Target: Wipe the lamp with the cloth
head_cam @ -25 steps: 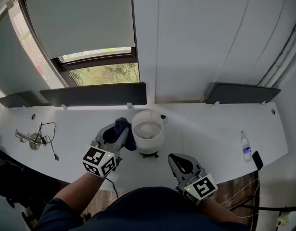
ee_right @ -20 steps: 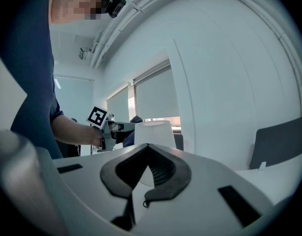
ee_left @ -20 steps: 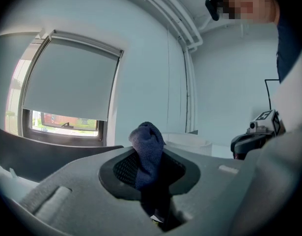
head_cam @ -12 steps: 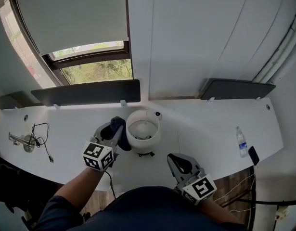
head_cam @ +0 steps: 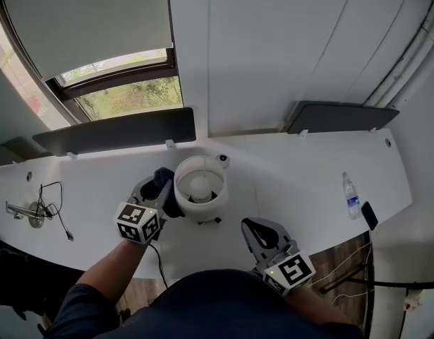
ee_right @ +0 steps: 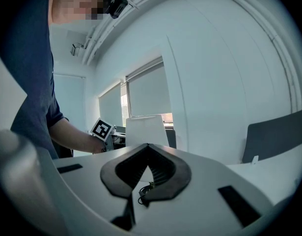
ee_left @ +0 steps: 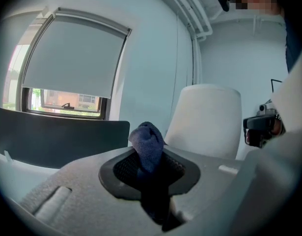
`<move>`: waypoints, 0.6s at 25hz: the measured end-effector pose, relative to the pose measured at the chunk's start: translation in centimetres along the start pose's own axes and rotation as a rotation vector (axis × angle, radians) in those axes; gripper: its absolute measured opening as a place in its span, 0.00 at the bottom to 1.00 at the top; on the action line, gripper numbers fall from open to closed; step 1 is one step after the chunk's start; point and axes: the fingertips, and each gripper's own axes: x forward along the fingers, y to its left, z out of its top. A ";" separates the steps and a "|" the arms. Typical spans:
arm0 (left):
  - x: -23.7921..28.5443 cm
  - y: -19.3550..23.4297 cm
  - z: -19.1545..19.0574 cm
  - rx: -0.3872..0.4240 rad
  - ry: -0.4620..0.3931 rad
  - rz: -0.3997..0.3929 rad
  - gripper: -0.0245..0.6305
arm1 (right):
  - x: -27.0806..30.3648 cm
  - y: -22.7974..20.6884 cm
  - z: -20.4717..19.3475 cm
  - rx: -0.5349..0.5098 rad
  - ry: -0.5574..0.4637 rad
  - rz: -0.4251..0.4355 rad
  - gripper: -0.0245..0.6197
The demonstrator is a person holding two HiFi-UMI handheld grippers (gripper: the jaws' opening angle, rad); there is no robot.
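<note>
A table lamp with a white drum shade (head_cam: 199,187) stands mid-desk on the white desk (head_cam: 287,182). My left gripper (head_cam: 160,187) is shut on a dark blue cloth (head_cam: 171,205), which is pressed to the shade's left side. In the left gripper view the cloth (ee_left: 147,144) sticks up between the jaws, with the shade (ee_left: 205,119) just beyond to the right. My right gripper (head_cam: 255,233) hovers near the desk's front edge, right of the lamp, shut and empty. Its view shows the shade (ee_right: 147,128) ahead past the closed tips (ee_right: 148,150).
A water bottle (head_cam: 349,195) and a dark phone (head_cam: 369,215) lie at the desk's right end. A cable and a metal part (head_cam: 39,209) lie at the left end. Dark panels (head_cam: 118,129) line the back edge under a window. The lamp's cord (head_cam: 157,254) hangs over the front edge.
The left gripper with the cloth has shifted a little along the shade's left side and stays pressed to it. The right gripper has barely moved. The head view has drifted.
</note>
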 end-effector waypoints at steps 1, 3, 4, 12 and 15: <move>0.2 0.1 -0.2 -0.001 0.005 0.001 0.17 | 0.2 -0.1 0.1 -0.007 0.000 0.002 0.05; 0.5 0.3 -0.5 0.000 0.016 0.002 0.17 | 0.7 -0.3 0.2 -0.015 0.001 0.009 0.05; 0.7 0.3 -0.5 0.003 0.022 0.001 0.17 | 0.9 -0.3 0.3 -0.015 0.000 0.012 0.05; 1.7 0.0 2.5 0.046 -0.001 -0.011 0.17 | 3.2 -2.0 0.9 -0.016 -0.015 0.033 0.05; 1.7 -0.6 4.4 0.051 -0.034 -0.020 0.17 | 4.3 -2.9 1.6 -0.023 -0.022 0.031 0.05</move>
